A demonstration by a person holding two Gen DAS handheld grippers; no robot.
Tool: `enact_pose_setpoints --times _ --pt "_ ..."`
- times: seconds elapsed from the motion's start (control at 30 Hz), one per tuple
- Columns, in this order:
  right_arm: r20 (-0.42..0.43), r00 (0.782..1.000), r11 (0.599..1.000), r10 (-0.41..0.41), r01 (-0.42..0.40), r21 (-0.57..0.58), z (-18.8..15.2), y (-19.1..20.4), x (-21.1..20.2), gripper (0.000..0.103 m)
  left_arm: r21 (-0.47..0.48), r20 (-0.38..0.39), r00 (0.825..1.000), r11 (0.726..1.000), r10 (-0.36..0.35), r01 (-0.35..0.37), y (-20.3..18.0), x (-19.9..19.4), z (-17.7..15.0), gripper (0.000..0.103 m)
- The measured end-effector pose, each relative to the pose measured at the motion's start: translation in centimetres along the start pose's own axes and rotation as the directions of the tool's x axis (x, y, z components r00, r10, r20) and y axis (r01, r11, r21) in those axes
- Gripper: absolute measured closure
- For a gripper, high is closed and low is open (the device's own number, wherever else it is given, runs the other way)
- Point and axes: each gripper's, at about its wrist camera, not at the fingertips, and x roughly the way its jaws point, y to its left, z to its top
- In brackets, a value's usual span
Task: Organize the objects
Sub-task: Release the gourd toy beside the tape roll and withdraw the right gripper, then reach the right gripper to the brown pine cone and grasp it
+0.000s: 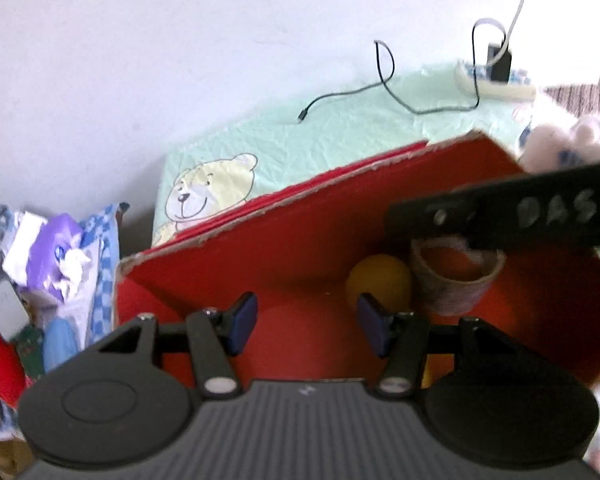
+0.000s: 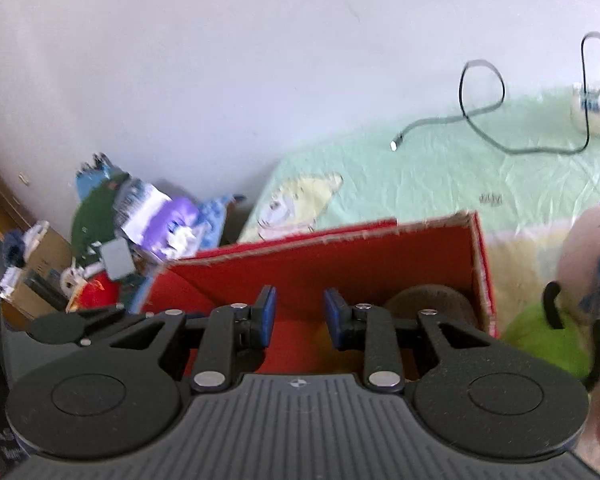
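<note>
- Our left gripper point(image 1: 306, 322) hangs over the open box point(image 1: 300, 248); its blue pads stand moderately apart with nothing between them.
- Our right gripper point(image 2: 300, 316) also hangs over the box, pads set narrower and likewise empty.
- Inside the box we see a yellow ball point(image 1: 380, 280) just beside a paper cup point(image 1: 456, 280). We judge these two as already stowed.
- Outside the box, to its right, a white plush point(image 2: 588, 256) and a green item point(image 2: 540, 340) remain, probably still to be put away.
- The box is red-lined corrugated cardboard with raw edges. The ball is smooth and round; the cup is a tapered cylinder with a torn rim.
- Beyond the box lie a crinkled mint sheet point(image 1: 340, 136) and a thin black cable point(image 1: 380, 84).
</note>
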Motion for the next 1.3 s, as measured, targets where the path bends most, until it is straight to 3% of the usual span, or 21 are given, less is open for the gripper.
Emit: enact_pose_setpoints --times 0.23,0.53,0.8,1.17,1.3 --pt "0.057 0.991 0.992 0.122 -0.121 -0.031 -1.5 -0.2 -5.0 0.072 -0.112 0.081 0.996 0.992 -0.047 0.056 0.3 -3.8 -2.0 0.042" --pt "-0.065 0.945 0.945 0.320 -0.323 -0.051 -4.6 -2.0 -9.0 0.072 -0.172 0.070 0.992 0.979 -0.103 0.114 -2.3 -9.2 -6.8 0.043" --pt "-0.217 0.899 0.913 0.381 -0.402 -0.062 -8.2 -2.6 -9.4 0.072 -0.230 0.026 0.983 0.956 -0.180 0.181 -5.8 -10.9 -10.8 0.044" --pt "-0.379 0.839 0.910 0.390 -0.414 0.020 -12.4 -4.5 -7.4 0.071 -0.265 -0.046 0.949 0.919 -0.313 0.290 -11.4 -11.8 -15.7 0.044" --pt "-0.426 0.813 0.908 0.397 -0.417 0.051 -13.9 -5.1 -7.0 0.071 -0.294 -0.077 0.943 0.911 -0.325 0.290 -12.8 -11.3 -16.9 0.044"
